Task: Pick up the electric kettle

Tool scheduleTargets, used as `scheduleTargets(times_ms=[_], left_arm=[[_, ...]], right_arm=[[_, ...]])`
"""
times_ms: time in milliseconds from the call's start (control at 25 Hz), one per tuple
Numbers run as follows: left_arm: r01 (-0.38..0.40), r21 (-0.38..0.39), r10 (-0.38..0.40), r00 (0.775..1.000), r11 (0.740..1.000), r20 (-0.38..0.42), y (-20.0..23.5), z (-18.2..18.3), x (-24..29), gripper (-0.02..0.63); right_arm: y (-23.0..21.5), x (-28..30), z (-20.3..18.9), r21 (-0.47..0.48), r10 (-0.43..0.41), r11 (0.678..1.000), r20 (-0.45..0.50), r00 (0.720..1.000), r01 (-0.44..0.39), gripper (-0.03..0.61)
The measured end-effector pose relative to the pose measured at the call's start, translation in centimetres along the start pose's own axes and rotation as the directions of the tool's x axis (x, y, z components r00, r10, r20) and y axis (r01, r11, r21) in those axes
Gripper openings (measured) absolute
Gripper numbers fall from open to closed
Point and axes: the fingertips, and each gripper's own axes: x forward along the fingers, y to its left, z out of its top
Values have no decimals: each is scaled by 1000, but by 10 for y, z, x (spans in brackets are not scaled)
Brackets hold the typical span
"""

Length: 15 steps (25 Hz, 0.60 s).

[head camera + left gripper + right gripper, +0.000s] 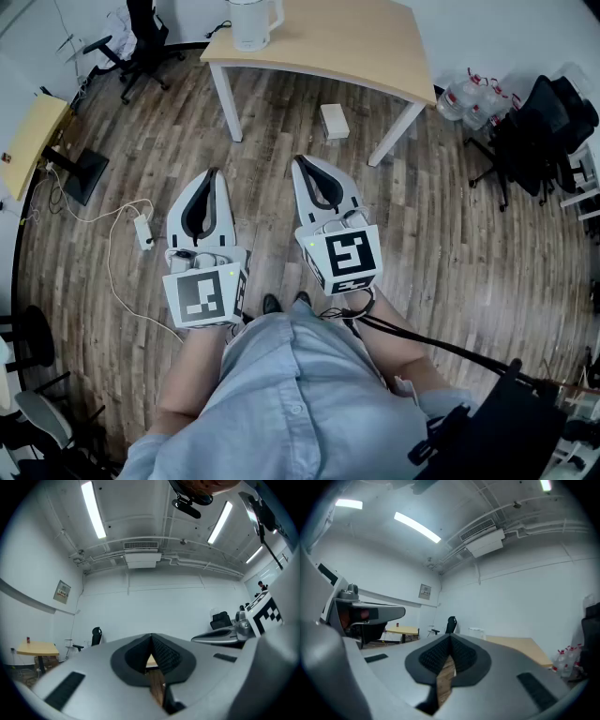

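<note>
The left gripper (210, 174) was held with its jaws pressed together, tip against tip, and nothing was caught between them; the right gripper (300, 161) was closed in the same way and was likewise empty. Both were carried side by side, roughly level, in front of the person's light blue shirt (281, 394) and above the wooden floor (450, 234). A white power strip (143, 231) with its cable was seen on the boards just left of the left gripper; a small white box (334, 120) lay on the floor ahead of the right gripper, between the legs of the table (356, 42). The electric kettle (253, 21), white, was stood upright at the table's left corner, well apart from both grippers and touched by neither. A black office chair (141, 42) was placed left of the table; water bottles (469, 94) were gathered to its right.
</note>
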Motion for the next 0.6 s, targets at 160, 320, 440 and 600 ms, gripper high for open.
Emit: scheduleTargets(times_ms=[160,320,440,600], left_arm=[[-2,4,2,1000,1000,3,-5,2,1,-2],[-2,-4,2,1000,1000,-7,-15,0,1,-2],[-10,-3,10,1000,1000,-13,-22,-2,3,-2],[-23,-2,23,999,1000,-26,-30,-8,8,-2]], right_arm=[[-4,-3,0,0,5,1000,4,1000,-5,0],[-11,-9,-4,4,11,1000,-5,1000,-11,0],[-18,-12,-10,28,22,999,-6,1000,-22,0],[-28,-13,-18,47,35,998,-14,999,-34,2]])
